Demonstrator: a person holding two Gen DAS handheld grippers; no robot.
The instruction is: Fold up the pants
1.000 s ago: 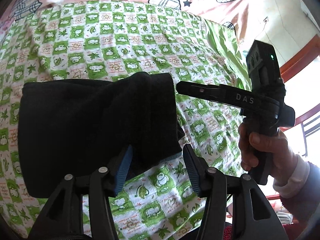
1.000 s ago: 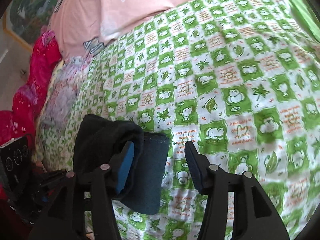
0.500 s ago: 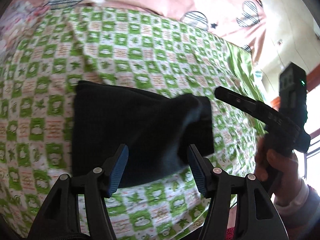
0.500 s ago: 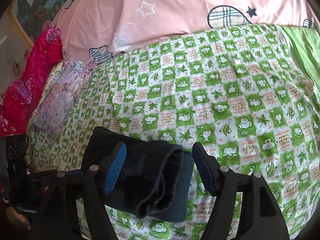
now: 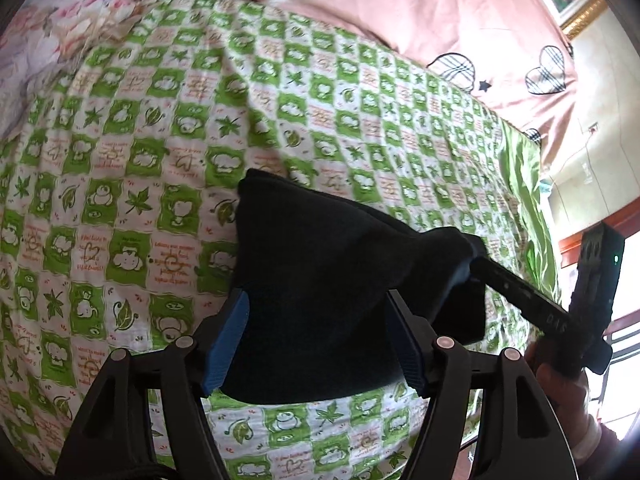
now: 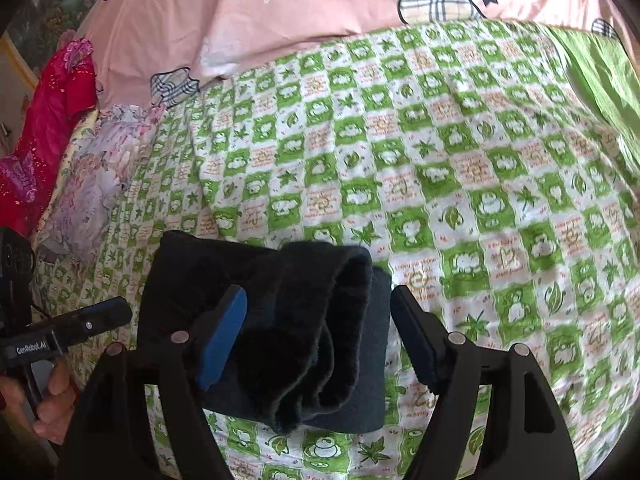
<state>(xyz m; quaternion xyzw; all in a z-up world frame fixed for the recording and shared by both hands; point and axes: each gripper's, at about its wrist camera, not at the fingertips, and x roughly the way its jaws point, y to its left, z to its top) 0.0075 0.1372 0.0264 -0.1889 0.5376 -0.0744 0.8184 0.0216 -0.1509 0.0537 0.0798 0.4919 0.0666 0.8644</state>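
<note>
The dark pants (image 5: 320,280) lie folded into a compact bundle on the green checked bedspread (image 5: 140,140). In the right wrist view the bundle (image 6: 280,320) shows its fleece-lined open end facing me. My left gripper (image 5: 320,340) is open, its blue pads on either side of the bundle's near edge. My right gripper (image 6: 316,340) is open too, its fingers straddling the bundle's end without pinching it. The right gripper's finger (image 5: 520,292) reaches the bundle's right end in the left wrist view. The left gripper's finger (image 6: 80,324) shows at the bundle's left in the right wrist view.
A pink quilt with plaid hearts (image 6: 280,20) lies along the far side of the bed. A floral cloth (image 6: 92,184) and red fabric (image 6: 44,120) sit at the left. A wall and wooden window frame (image 5: 580,240) are at the right.
Both grippers have drawn back and up, so the bundle looks smaller and centred between each pair of fingers. The bundle lies in place on the bed.
</note>
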